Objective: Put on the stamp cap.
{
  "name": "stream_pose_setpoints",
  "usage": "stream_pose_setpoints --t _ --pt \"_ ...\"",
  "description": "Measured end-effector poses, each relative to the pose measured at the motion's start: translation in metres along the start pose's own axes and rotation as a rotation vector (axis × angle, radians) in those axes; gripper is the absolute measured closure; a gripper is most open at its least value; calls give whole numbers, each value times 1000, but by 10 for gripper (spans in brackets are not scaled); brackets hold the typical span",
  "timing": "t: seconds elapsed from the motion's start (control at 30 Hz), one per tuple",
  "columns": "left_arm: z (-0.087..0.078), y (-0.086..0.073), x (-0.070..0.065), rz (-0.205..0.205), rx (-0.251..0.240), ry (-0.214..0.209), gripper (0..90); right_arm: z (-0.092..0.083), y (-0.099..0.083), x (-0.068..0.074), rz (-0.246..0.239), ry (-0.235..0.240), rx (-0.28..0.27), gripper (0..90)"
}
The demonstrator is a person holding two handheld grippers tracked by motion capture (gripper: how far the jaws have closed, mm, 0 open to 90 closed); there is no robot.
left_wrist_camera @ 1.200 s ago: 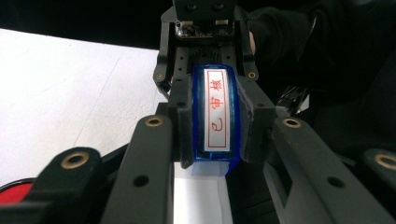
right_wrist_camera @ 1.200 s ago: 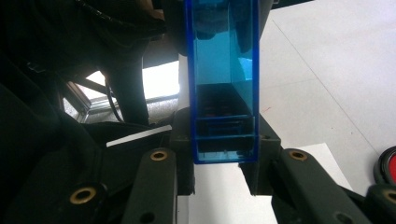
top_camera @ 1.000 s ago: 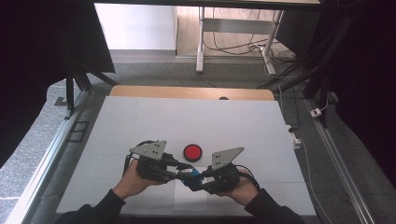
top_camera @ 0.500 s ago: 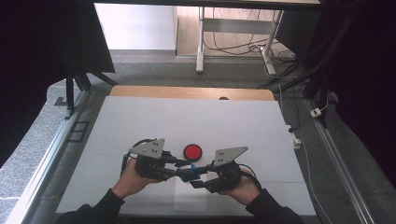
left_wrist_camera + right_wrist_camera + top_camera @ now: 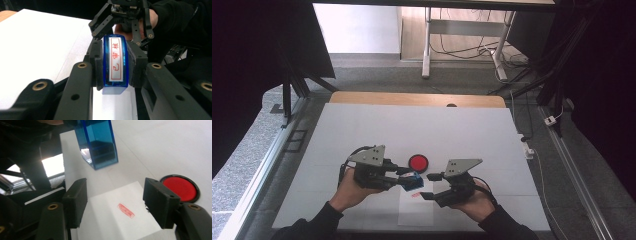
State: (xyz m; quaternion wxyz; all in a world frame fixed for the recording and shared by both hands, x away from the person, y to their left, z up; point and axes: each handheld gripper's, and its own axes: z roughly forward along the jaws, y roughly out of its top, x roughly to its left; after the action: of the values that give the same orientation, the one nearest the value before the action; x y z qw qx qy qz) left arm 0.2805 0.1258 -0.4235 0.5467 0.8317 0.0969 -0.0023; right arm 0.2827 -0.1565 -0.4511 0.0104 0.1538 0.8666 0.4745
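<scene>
left gripper [image 5: 116, 62] clamped on blue stamp [image 5: 115, 60]; right gripper [image 5: 115, 202] jaws just opening, nothing between.

A white table [image 5: 362, 130] carries the work, with a strip of bare wood [image 5: 412, 98] along its far edge and a small dark spot [image 5: 451, 105] just where the white meets the wood. Grey carpet floor [image 5: 257, 150] lies on both sides. A metal rail [image 5: 257, 177] runs along the table's left side and another [image 5: 574, 175] along its right. Beyond the table stands a desk frame with white legs [image 5: 427, 45], loose cables [image 5: 462, 47] lying under it. A white plug [image 5: 552, 120] with its lead lies on the floor at right. Dark drapes [image 5: 257, 45] hang at left and right.
</scene>
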Motion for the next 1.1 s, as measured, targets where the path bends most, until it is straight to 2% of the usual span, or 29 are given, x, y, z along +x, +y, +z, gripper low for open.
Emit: stream_pose_setpoints --t 0.3,0.5,0.77,1.1 --pt "-2 2 0 -3 24 50 700 -6 -3 1 39 -57 3 272" --pt "-2 2 0 -4 38 70 700 -8 -6 3 41 -99 27 222" --pt "-5 3 2 -12 41 97 700 -13 -9 4 51 -129 33 168" --pt "-11 2 5 -32 49 135 699 -20 -16 4 86 -165 47 90"
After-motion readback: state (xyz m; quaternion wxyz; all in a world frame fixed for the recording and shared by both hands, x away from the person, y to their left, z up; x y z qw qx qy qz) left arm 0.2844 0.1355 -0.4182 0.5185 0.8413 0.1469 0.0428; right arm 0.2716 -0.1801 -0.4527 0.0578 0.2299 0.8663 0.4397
